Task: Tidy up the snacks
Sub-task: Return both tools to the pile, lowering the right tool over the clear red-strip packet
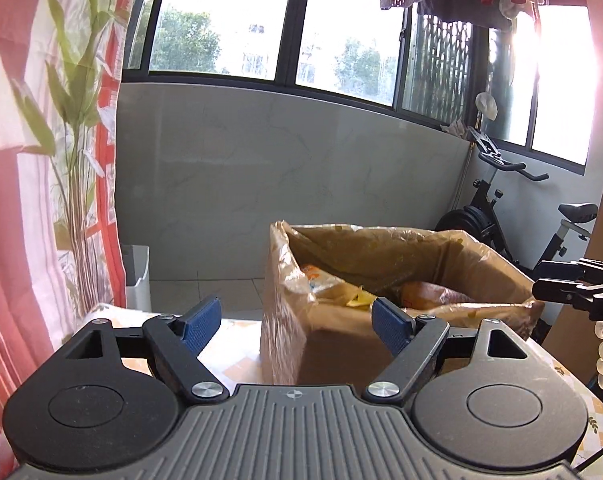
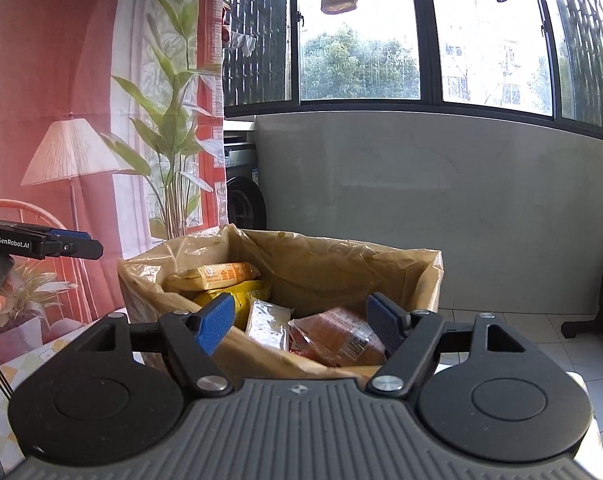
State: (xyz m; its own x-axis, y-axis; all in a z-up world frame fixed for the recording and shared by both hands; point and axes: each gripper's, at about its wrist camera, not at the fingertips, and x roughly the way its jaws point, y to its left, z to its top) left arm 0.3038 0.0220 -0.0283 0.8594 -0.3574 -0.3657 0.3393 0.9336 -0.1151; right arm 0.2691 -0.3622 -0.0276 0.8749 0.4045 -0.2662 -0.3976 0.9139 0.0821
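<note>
A cardboard box lined with a tan plastic bag (image 1: 381, 248) (image 2: 341, 256) stands on the table and holds several snack packs. In the right wrist view I see an orange-labelled pack (image 2: 217, 274), a yellow pack (image 2: 245, 294), a silver pack (image 2: 267, 322) and a reddish-brown pack (image 2: 333, 338). My left gripper (image 1: 295, 324) is open and empty, held just in front of the box's near corner. My right gripper (image 2: 301, 320) is open and empty, held over the box's near rim. Each gripper also shows at the edge of the other's view (image 1: 573, 290) (image 2: 61, 246).
The table has a pale patterned cloth (image 1: 597, 416) (image 2: 29, 364). A red printed curtain (image 1: 41, 160) hangs to the left. A white bin (image 1: 137, 276) stands on the floor behind. An exercise bike (image 1: 513, 216) stands at the right, a washing machine (image 2: 243, 188) at the back.
</note>
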